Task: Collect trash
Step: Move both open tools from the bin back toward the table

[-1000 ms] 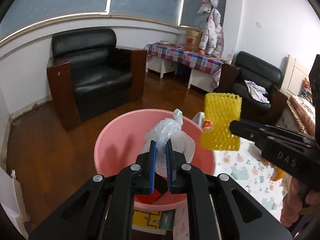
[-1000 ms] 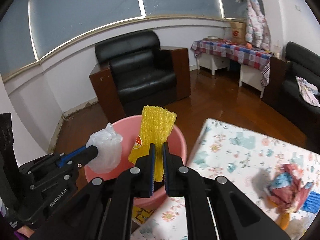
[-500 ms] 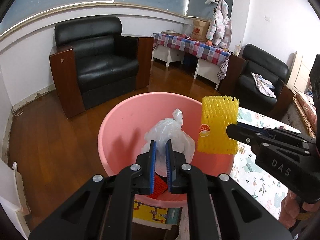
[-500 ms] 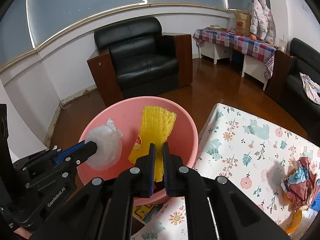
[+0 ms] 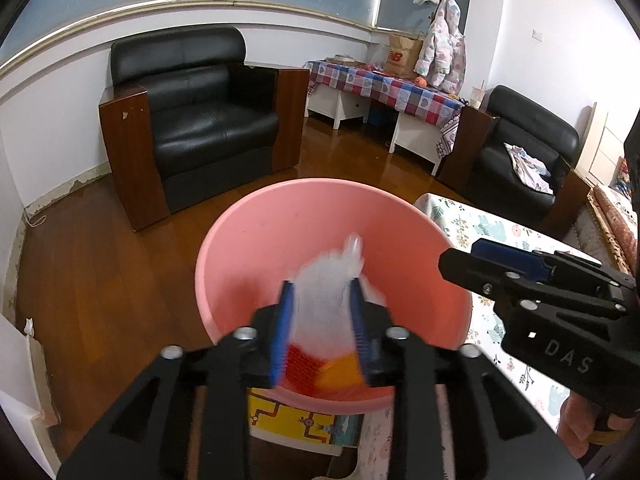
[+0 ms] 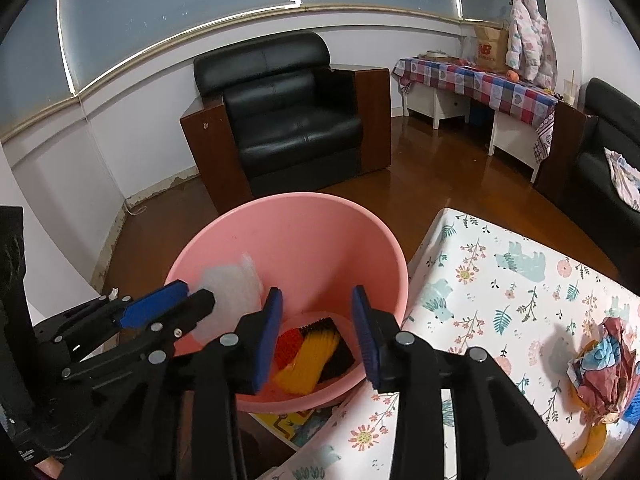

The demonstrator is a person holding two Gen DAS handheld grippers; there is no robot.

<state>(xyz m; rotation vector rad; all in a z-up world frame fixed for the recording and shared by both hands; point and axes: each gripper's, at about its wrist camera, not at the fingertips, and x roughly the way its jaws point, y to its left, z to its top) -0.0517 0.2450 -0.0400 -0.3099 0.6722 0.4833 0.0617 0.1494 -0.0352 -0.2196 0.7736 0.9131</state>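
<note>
A pink bucket (image 5: 248,240) (image 6: 304,232) stands beside the table. My left gripper (image 5: 322,320) is open over it, and a clear plastic bag (image 5: 328,280) (image 6: 232,284) is blurred between its fingers, loose above the bucket. My right gripper (image 6: 316,328) is open and empty over the bucket's right side. The yellow foam net (image 6: 310,360) lies at the bucket's bottom beside red and black pieces. A crumpled colourful wrapper (image 6: 596,368) lies on the floral tablecloth (image 6: 500,292) at the right.
A black armchair (image 5: 200,120) stands behind the bucket on the wooden floor. A checked-cloth side table (image 5: 380,84) and a second black armchair (image 5: 520,152) stand at the back right. A yellow printed sheet (image 5: 296,424) lies under the bucket.
Both grippers opened. The yellow foam net dropped from the right gripper into the bucket. The plastic bag has come free of the left gripper's fingers.
</note>
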